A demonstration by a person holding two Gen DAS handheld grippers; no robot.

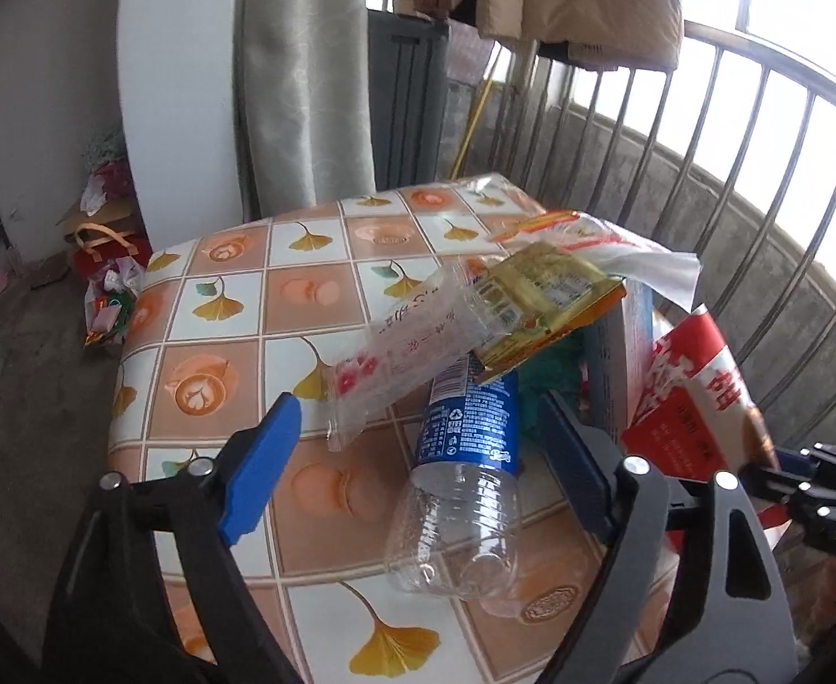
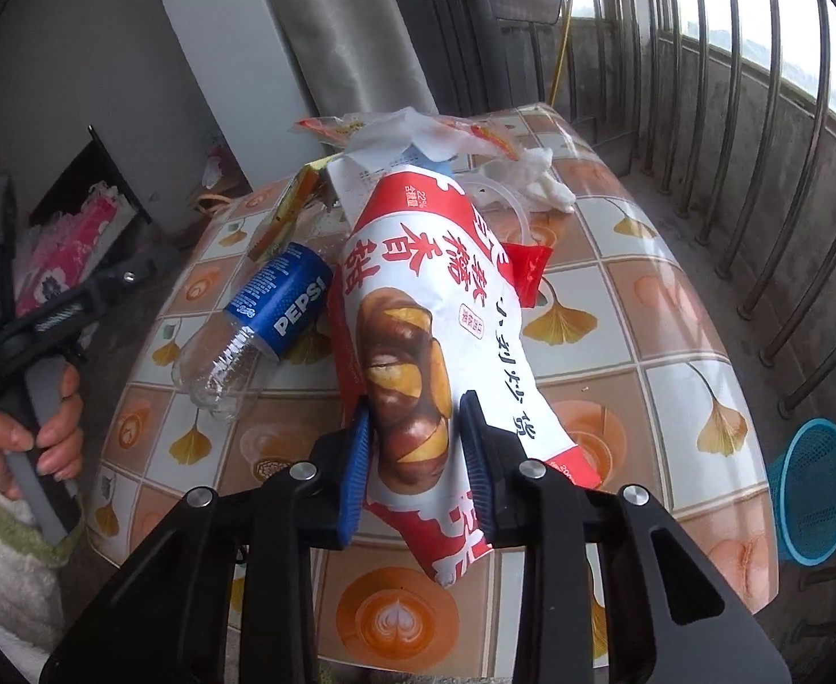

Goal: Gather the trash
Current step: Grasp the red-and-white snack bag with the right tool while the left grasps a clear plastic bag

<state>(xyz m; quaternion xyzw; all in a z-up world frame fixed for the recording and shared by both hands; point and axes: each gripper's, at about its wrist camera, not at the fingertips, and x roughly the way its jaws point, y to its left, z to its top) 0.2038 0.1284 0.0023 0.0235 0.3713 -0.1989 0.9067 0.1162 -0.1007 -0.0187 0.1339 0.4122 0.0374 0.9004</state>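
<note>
Right gripper (image 2: 415,459), low centre of its view, pinches the red-and-white paper chestnut snack bag (image 2: 418,308) ready to bin it, while left gripper (image 1: 418,476) gapes around the clear Pepsi plastic bottle (image 1: 463,479), centre frame, untouched.

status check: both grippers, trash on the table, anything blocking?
Right gripper clamped on the chestnut bag. Left gripper open around the Pepsi bottle, not gripping. Clear wrapper lies across the bottle's far end.
</note>
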